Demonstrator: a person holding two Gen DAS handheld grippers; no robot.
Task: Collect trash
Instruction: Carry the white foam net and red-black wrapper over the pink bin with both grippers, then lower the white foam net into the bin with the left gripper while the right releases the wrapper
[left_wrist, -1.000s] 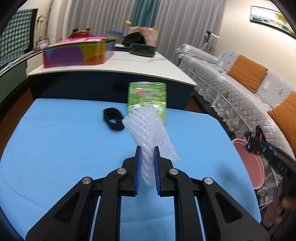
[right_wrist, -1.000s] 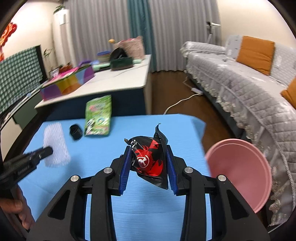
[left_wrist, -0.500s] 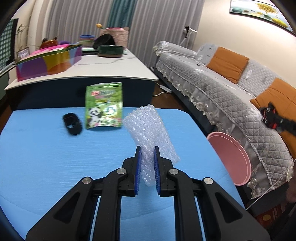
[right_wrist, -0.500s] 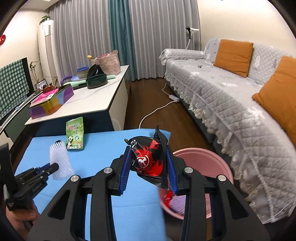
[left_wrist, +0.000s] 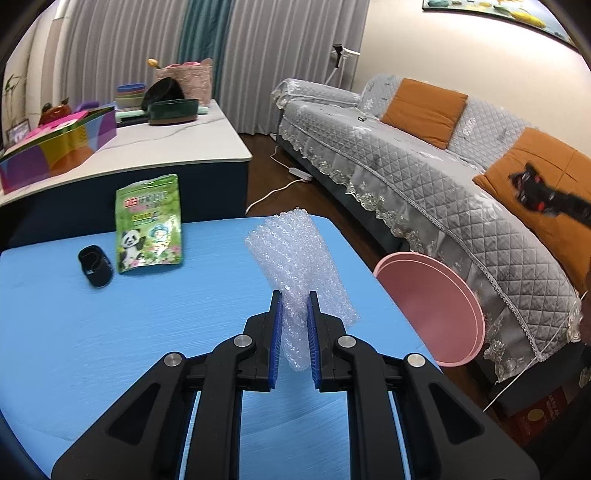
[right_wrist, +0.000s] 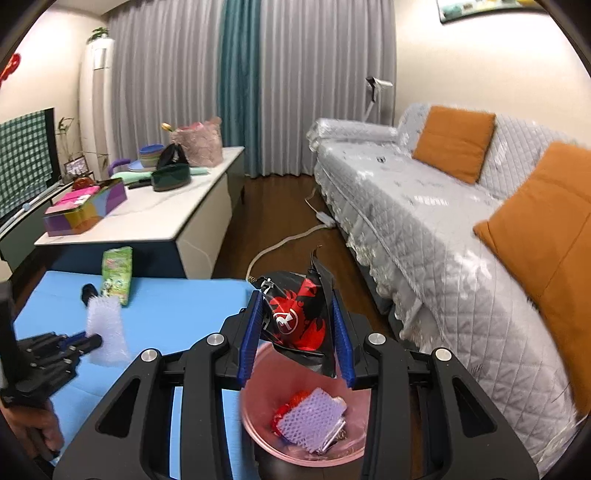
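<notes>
A: Holding steady grips on both sides. Left gripper (left_wrist: 294, 332) is clenched on a strip of bubble wrap (left_wrist: 299, 262), blue pads pressing its lower end; the strip stands up and fans out above the jaws.

B: Position relative to the pink bin (left_wrist: 436, 310)?

A: In the left wrist view the bubble wrap is over the blue table (left_wrist: 110, 332), near the table edge that faces the bin, with the bin just beside that edge. Not over the bin.

B: Right side?

A: Right gripper (right_wrist: 297, 332) is clamped on a crumpled black-and-red wrapper (right_wrist: 295, 314). In the right wrist view the wrapper hangs directly above the bin's opening (right_wrist: 251, 413).

B: Bin contents?

A: Purple foam netting (right_wrist: 314, 413) on top, something red under it, a bit of foil at its edge. Can't identify the rest.

B: Anything left on the table?

A: Green snack bag with a panda (left_wrist: 147, 225) and a small black item (left_wrist: 95, 261) just beside it, both at the table end away from the bin, well apart from it. Neither touched.

B: Operator visible?

A: A hand (right_wrist: 33, 428) on the left gripper's handle, on the table side of the bin in the right wrist view.
</notes>
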